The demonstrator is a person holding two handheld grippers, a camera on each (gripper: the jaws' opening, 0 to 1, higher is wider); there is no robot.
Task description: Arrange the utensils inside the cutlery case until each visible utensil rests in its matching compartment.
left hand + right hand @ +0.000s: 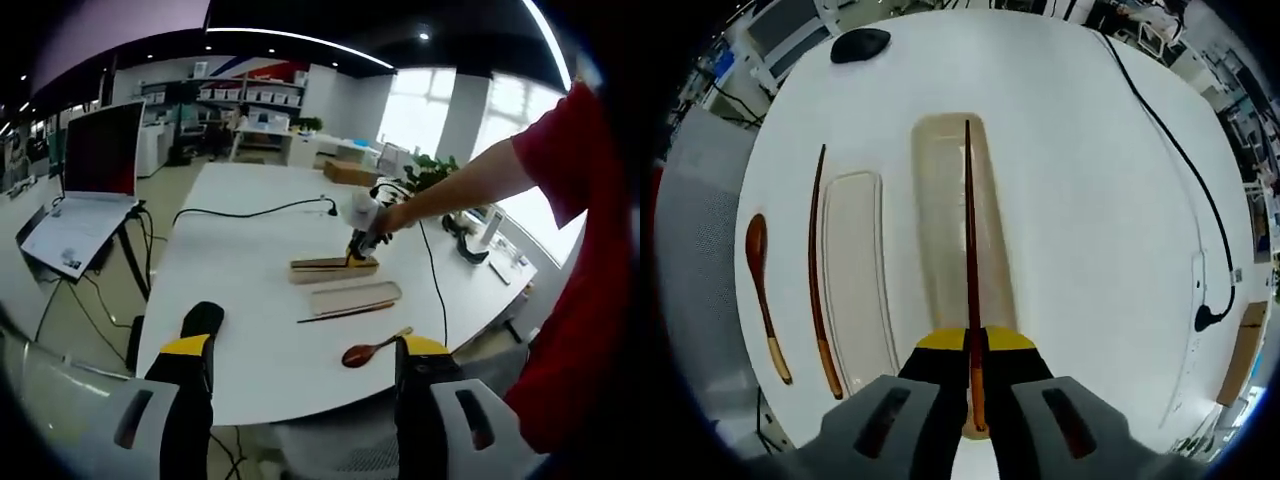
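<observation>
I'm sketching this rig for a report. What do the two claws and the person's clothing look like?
Left claw: two black fingers with yellow bands near the tips, rising from grey housings with dark oval slots. Right claw: the same black fingers, yellow band and grey slotted housings. The person wears a red short sleeve, and something white covers the hand on the right claw.

chopstick [968,240] over case [945,220], spoon [758,262] outside
</observation>
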